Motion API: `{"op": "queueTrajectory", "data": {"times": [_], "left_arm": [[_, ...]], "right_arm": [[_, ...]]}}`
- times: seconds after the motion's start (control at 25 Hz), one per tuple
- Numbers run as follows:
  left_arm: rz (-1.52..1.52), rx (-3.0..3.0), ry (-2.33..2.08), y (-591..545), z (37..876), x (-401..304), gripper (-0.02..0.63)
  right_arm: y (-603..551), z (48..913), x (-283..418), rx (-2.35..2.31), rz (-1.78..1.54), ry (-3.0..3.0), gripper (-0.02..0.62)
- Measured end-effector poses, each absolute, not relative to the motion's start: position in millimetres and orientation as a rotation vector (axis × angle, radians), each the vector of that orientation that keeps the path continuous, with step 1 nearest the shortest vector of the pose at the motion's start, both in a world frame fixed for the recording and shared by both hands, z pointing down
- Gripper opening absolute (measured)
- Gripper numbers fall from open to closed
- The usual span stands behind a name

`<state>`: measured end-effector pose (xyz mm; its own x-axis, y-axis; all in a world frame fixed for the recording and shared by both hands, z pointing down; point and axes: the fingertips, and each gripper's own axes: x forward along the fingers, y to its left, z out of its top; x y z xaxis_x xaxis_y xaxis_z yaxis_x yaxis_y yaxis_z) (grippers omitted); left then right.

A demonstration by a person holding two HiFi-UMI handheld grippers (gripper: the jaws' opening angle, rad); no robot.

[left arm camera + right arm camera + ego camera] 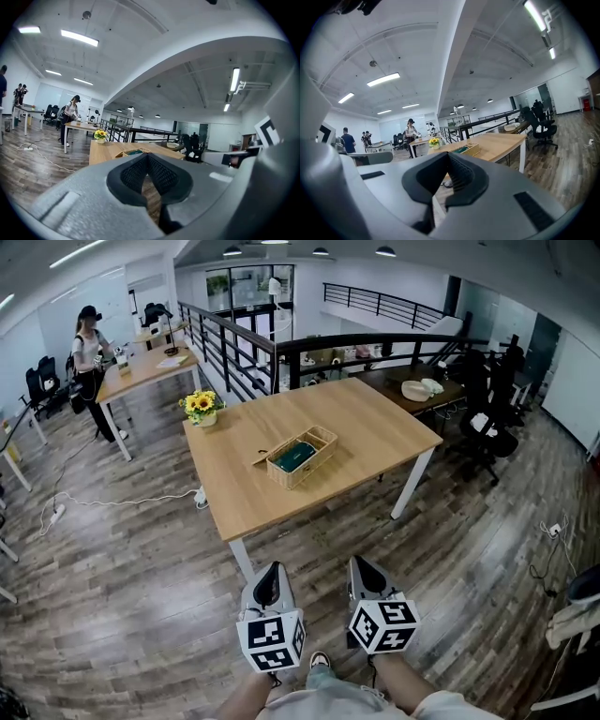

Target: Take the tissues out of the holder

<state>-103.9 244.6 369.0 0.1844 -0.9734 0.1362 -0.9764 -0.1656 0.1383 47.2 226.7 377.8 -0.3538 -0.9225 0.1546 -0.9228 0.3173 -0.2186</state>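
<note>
A wicker holder sits near the middle of the light wooden table, and a teal pack of tissues lies inside it. Both grippers hang over the floor well short of the table's near edge, close to my body. In the head view the left gripper and the right gripper point towards the table, jaws together and empty. Over the shut left gripper the holder is small and distant. Beyond the shut right gripper I see the holder on the table.
A pot of yellow flowers stands at the table's far left corner. A black railing runs behind it. A darker table with white bowls and office chairs are at the right. A person stands at a far desk. A cable crosses the floor.
</note>
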Motion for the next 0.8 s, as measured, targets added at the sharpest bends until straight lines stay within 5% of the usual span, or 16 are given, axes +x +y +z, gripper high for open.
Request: {"op": "queueTrajectory", "data": {"times": [0.8], "left_arm": [[0.095,2.164,-1.945,142.9,389.1,-48.8,-0.014]], "right_arm": [[108.4,396.6,98.0,1.642,0.49,-2.601,0.005]]}}
